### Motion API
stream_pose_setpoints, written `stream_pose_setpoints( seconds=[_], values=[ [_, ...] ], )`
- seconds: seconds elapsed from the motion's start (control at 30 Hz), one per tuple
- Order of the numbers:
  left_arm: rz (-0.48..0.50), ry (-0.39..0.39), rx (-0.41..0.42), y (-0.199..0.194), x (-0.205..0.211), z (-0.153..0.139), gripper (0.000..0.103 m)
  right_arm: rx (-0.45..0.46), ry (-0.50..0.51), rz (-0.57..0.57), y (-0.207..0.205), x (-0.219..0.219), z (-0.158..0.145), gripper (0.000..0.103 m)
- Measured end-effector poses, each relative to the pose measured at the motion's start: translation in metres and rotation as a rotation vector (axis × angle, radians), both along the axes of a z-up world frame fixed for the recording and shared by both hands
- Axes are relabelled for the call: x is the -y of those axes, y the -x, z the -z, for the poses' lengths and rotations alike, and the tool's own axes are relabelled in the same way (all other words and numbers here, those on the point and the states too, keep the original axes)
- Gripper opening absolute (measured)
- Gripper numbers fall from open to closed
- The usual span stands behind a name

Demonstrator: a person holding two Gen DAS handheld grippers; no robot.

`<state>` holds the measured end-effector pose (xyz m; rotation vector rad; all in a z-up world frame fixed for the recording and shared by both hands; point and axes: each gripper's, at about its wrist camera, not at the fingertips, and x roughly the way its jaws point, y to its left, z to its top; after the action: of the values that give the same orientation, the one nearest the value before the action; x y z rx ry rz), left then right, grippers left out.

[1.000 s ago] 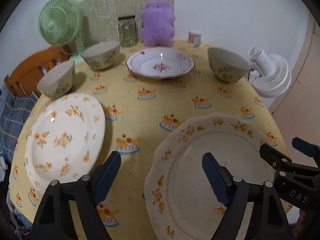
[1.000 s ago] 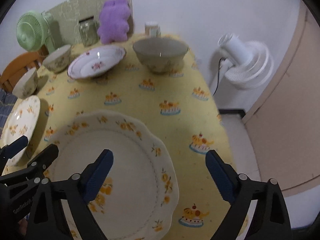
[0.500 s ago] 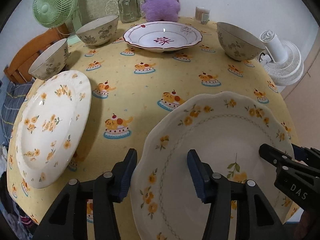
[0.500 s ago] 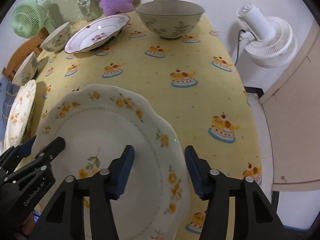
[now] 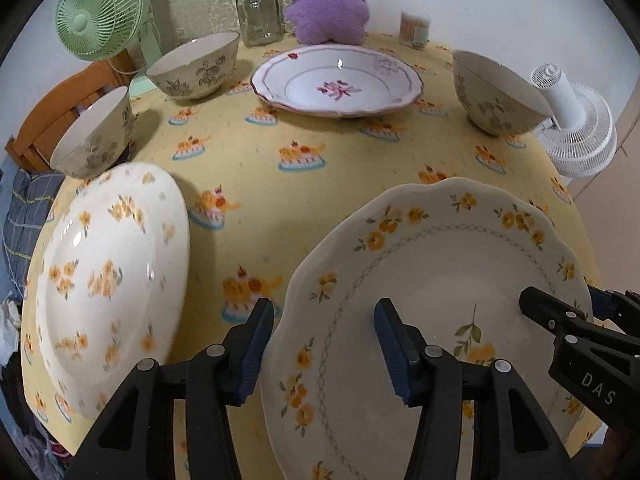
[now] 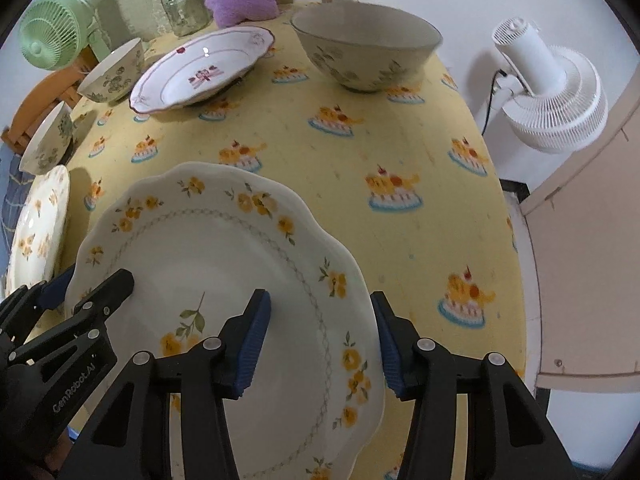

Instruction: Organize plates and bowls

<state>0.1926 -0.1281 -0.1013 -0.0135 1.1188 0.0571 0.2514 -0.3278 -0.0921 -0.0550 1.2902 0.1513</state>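
A scalloped plate with yellow flowers lies at the near edge of the table. My left gripper has its jaws around the plate's left rim, and my right gripper has its jaws around the right rim; both grip the rim. A second yellow-flowered plate lies at the near left. A white plate with a pink flower lies at the back. Three flowered bowls stand at the left, back left and back right.
The table has a yellow cake-print cloth. At the back stand a green fan, a glass jar, a purple plush and a small cup of sticks. A white fan stands off the table's right edge. An orange chair is at left.
Both grippers moved forward and down over the scalloped plate and narrowed from wide open until their jaws closed around its left and right rims.
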Motion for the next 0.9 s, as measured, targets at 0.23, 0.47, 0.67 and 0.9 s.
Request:
stream_pose_setpoints(
  seconds=[0.23, 0.47, 0.67, 0.9],
  values=[
    [-0.018, -0.017, 0.007, -0.020, -0.012, 0.001, 0.053, 0.009, -0.003, -0.043, -0.024, -0.015, 0.000, 0.054],
    [-0.018, -0.025, 0.017, -0.026, -0.013, 0.005, 0.053, -0.002, 0.007, -0.063, -0.037, -0.021, 0.008, 0.054],
    [-0.034, -0.022, 0.017, -0.027, -0.012, 0.006, 0.053, -0.010, -0.013, -0.055, -0.036, -0.018, 0.011, 0.054],
    [-0.042, 0.010, 0.027, -0.021, -0.009, -0.003, 0.069, 0.010, -0.016, -0.042, -0.029, -0.016, 0.003, 0.055]
  ],
)
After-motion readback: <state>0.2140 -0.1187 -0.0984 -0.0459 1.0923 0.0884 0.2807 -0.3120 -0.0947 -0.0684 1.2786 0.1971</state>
